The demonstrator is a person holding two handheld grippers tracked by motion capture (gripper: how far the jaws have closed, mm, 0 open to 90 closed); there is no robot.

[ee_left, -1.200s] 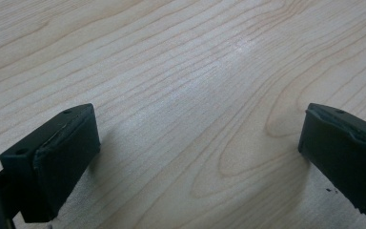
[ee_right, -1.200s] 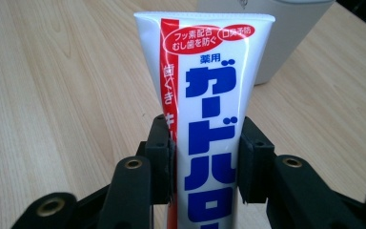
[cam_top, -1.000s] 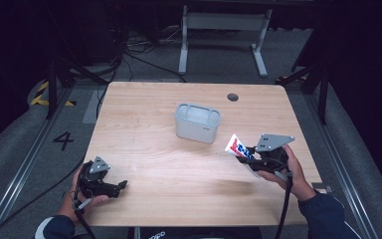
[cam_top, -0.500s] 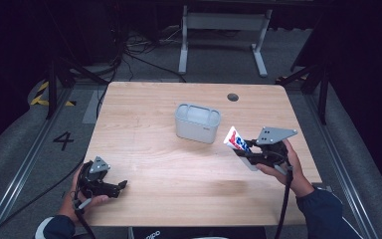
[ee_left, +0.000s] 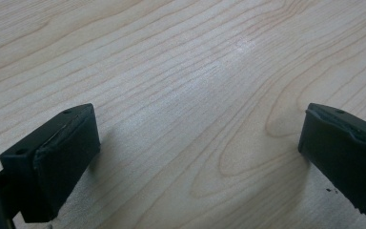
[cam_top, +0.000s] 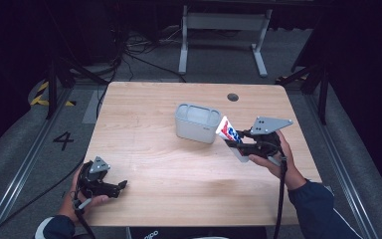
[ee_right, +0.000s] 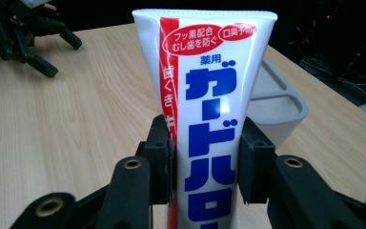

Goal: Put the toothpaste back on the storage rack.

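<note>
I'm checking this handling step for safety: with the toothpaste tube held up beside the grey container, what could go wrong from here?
1. The right gripper clamps the toothpaste tube across its soft middle, so it might squeeze paste out or let the tube slip.
2. The tube's flat end points toward the grey container close by; a careless move could knock its rim or push it along the table.

The tube point(cam_top: 230, 138), clamped in the right gripper point(cam_top: 239, 144), has been lifted off the table and carried toward the bin point(cam_top: 196, 122). Its flat end is now brought just beside the bin's right wall.
</note>
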